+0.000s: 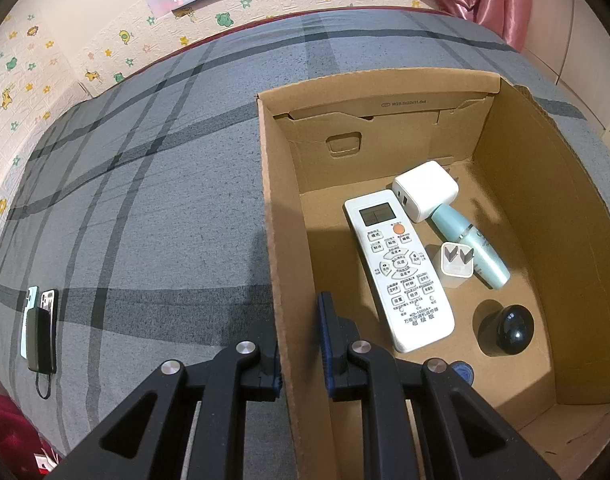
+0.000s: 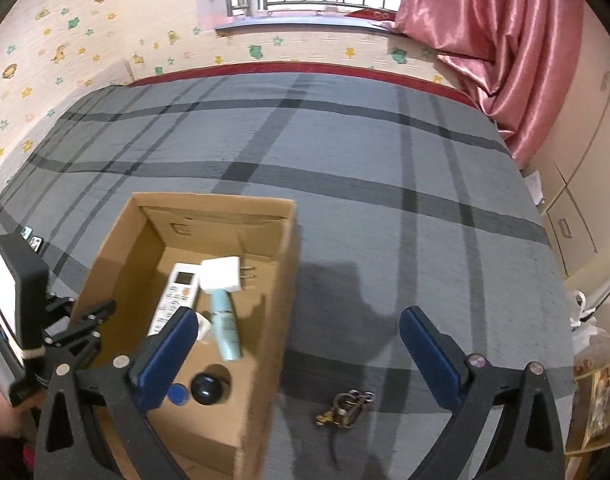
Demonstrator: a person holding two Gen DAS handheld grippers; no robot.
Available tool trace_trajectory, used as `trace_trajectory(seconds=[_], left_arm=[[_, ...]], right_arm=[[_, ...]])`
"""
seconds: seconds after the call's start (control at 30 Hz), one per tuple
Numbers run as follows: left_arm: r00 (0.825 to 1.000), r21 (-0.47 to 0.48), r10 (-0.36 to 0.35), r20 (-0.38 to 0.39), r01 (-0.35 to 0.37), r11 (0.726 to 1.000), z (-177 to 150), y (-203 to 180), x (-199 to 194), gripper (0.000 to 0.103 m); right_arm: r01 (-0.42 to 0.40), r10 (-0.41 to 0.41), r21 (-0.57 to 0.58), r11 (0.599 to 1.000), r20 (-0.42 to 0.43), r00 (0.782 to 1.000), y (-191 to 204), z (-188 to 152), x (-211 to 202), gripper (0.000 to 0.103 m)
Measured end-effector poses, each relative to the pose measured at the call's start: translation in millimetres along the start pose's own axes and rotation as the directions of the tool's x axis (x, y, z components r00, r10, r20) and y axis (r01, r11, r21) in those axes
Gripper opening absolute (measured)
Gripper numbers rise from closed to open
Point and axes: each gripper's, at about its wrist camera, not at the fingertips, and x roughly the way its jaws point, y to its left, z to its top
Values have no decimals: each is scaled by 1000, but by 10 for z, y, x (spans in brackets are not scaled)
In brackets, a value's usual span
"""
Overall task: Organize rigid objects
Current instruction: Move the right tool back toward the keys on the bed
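Mid-sort, between items. Left gripper (image 1: 301, 344) clamped on the near left wall of the cardboard box (image 1: 517, 184), jaws pinched on the cardboard, steadying it on the bed (image 1: 145, 200). Already inside the box: remote control (image 1: 399, 268), white charger (image 1: 425, 191), teal bottle (image 1: 471, 246), small plug (image 1: 457, 264), black round object (image 1: 515, 330), blue cap (image 2: 177, 393). Right gripper (image 2: 297, 344) above the box's right wall, jaws spread wide, nothing between them. Left out: bunch of keys (image 2: 347, 402), on the bedspread just right of the box. Probably next: lowering onto the keys, closing squarely, lifting over the wall. Phones (image 1: 41, 320) well left of the box, likely not part of it.
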Motion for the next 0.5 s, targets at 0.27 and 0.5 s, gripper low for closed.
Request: trace_trajectory(seconds=[0.27, 0.5], left_arm=[[1000, 0, 1, 0, -1, 1000, -4, -5, -6, 15], [1000, 0, 4, 1, -4, 1000, -9, -7, -6, 15]], right_arm=[[28, -28, 35, 999, -3, 1000, -323, -267, 37, 103], [53, -52, 49, 997, -28, 998, -487, -547, 207, 103]])
